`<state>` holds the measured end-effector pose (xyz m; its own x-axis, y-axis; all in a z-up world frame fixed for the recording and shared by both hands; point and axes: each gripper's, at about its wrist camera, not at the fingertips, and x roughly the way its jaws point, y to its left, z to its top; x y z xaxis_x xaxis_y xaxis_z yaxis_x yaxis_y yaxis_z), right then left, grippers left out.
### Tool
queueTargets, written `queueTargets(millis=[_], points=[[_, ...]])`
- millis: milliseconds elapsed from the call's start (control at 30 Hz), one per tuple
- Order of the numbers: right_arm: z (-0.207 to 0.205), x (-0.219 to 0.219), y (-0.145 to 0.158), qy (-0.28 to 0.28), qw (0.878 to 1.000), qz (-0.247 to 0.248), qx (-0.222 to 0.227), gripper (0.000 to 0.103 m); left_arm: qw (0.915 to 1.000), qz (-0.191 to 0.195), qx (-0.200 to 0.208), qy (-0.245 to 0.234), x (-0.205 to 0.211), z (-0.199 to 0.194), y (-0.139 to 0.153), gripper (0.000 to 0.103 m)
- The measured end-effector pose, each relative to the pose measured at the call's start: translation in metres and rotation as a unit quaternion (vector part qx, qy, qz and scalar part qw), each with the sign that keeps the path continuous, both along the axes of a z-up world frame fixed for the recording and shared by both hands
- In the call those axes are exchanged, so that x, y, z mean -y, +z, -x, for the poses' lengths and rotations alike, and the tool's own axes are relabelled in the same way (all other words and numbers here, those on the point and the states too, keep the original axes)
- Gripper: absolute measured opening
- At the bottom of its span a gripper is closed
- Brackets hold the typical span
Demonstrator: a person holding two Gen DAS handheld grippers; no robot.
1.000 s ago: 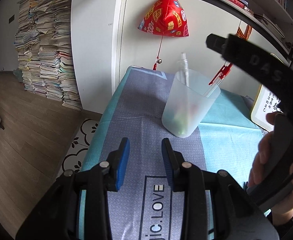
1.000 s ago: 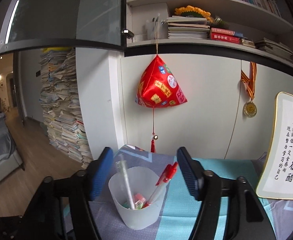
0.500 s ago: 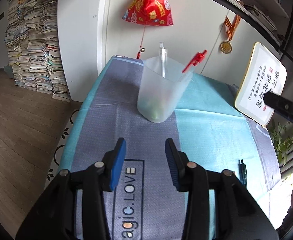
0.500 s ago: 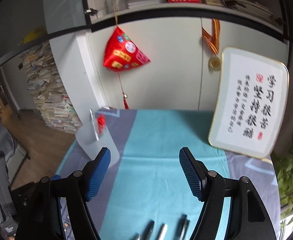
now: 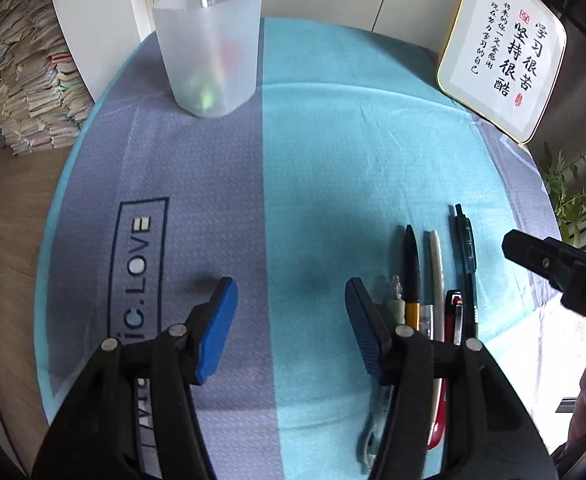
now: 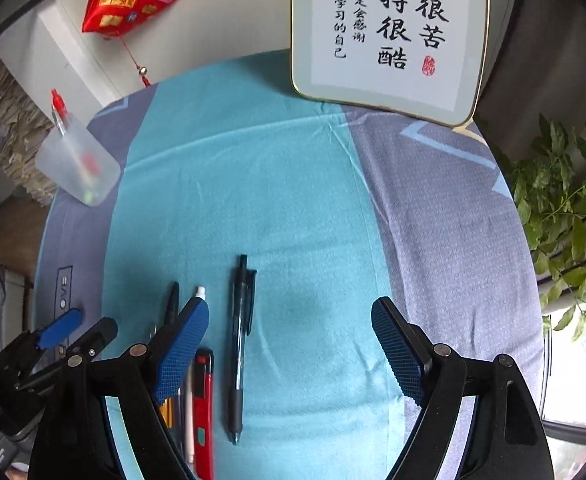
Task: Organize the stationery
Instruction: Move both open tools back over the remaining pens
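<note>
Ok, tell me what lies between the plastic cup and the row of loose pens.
Only bare cloth: the left wrist view shows nothing on it between the plastic cup and the pens; the right wrist view agrees.

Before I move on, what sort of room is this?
Most likely a home study: a framed calligraphy plaque stands at the back of the table, tall stacks of papers line the wall, and a potted plant sits alongside.

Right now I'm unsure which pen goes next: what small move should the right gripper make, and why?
Probably lower the open right gripper over the dark clicker pen: it lies apart from the other pens, between the spread jaws, while the translucent plastic cup already holds some.
</note>
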<state>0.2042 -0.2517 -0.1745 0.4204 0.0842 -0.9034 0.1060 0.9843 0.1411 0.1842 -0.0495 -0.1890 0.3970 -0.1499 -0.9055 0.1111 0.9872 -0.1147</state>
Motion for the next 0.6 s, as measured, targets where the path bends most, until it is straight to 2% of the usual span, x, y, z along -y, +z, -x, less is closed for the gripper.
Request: queueTargets(millis=[100, 333, 533, 600], points=[[0.003, 0.001, -0.008, -0.005, 1.000, -0.003, -0.011, 0.084, 0.9998, -0.009, -0.014, 0.008, 0.007, 0.001, -0.001, 0.054], [0.014, 0.003, -0.016, -0.006, 1.000, -0.013, -0.020, 0.084, 0.9970, -0.075, -0.018, -0.011, 0.029, 0.012, -0.003, 0.054], [0.019, 0.011, -0.018, -0.012, 0.999, -0.031, -0.022, 0.084, 0.9973, -0.062, -0.033, -0.022, 0.036, 0.018, -0.001, 0.054], [0.021, 0.013, -0.018, -0.013, 0.999, -0.029, -0.019, 0.084, 0.9976, -0.045, -0.044, -0.027, 0.034, 0.016, 0.000, 0.054]])
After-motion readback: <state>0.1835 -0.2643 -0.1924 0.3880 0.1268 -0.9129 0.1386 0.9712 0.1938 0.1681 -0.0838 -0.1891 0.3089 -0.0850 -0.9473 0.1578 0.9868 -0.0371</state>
